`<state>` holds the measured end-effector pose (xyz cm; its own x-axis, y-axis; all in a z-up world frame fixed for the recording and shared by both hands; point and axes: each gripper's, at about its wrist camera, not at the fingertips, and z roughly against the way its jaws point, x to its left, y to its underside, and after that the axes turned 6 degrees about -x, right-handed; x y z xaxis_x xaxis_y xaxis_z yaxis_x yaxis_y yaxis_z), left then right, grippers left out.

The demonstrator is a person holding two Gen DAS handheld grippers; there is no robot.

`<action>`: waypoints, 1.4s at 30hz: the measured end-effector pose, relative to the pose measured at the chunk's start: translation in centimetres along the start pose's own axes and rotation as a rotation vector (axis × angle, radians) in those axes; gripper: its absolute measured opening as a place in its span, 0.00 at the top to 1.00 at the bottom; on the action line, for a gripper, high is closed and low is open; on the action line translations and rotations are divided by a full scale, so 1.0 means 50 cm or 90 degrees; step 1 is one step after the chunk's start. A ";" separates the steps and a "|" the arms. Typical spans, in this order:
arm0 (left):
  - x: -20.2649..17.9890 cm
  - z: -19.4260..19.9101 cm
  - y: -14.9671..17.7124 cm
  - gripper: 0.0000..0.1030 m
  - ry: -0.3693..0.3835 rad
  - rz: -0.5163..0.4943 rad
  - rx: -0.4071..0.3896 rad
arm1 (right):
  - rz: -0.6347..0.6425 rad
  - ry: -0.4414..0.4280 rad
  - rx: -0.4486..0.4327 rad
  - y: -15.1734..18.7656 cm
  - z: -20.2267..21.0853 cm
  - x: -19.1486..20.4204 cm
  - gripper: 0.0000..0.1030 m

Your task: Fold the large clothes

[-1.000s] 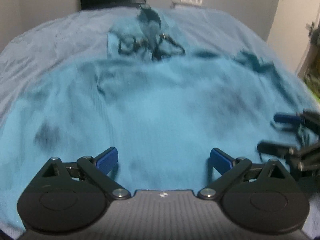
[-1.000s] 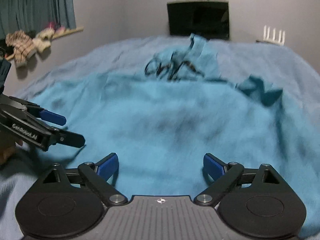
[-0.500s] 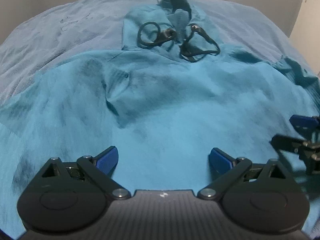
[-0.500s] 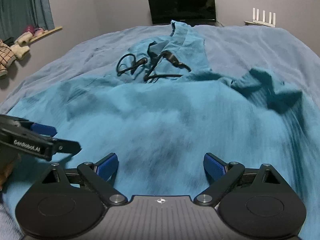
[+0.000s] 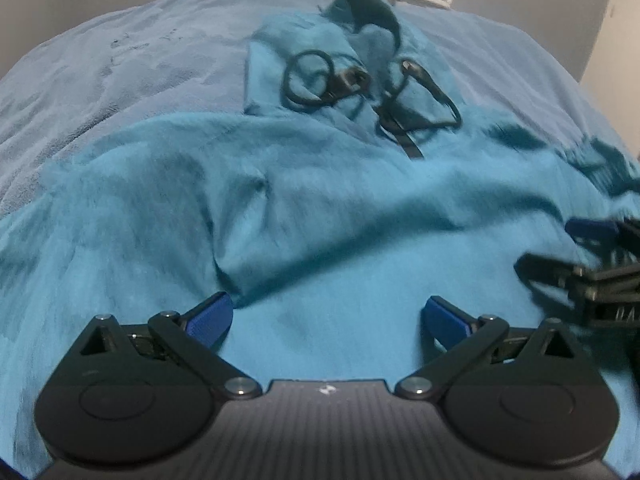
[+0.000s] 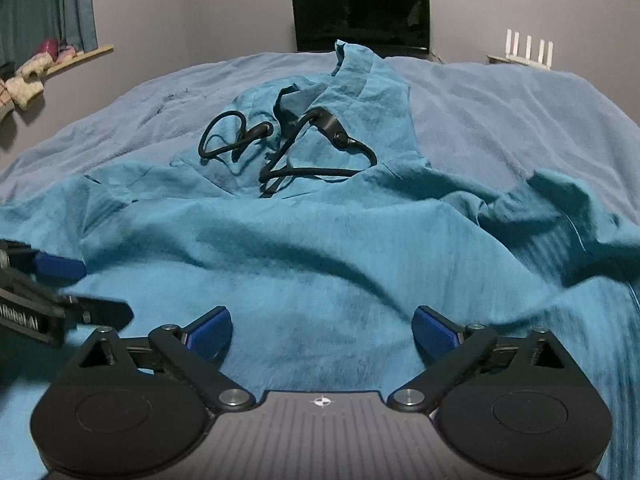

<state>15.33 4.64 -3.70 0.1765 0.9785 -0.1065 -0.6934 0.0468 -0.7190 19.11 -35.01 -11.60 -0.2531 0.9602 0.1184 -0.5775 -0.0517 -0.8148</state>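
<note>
In the left wrist view, the left gripper (image 5: 326, 316) is hovering wide open, empty, over the rumpled teal garment (image 5: 320, 220) spreading ahead, probably seeking an edge. In the right wrist view, the right gripper (image 6: 322, 330), having just widened, is gaping over the garment too, nothing between its jaws; a black cord (image 6: 280, 144) is lying farther ahead. No containers are showing.

A large teal garment (image 6: 320, 248) lies rumpled, spread across the bed.
</note>
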 end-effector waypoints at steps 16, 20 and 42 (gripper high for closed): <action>-0.003 -0.025 0.017 0.00 -0.066 -0.021 -0.090 | -0.097 0.001 -0.144 -0.180 -0.050 -0.091 0.19; -0.004 -0.029 0.025 0.00 -0.068 -0.019 -0.098 | -0.108 0.021 -0.137 -0.259 -0.150 -0.116 0.20; -0.004 -0.055 0.037 0.00 -0.068 -0.010 -0.113 | -0.331 -0.103 -0.151 -0.378 -0.461 -0.212 0.91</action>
<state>15.93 3.98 -6.90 0.1048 0.9941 -0.0282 -0.5554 0.0350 -0.8308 50.60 -37.89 -10.54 -0.1103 0.7879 0.6058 -0.4724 0.4948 -0.7294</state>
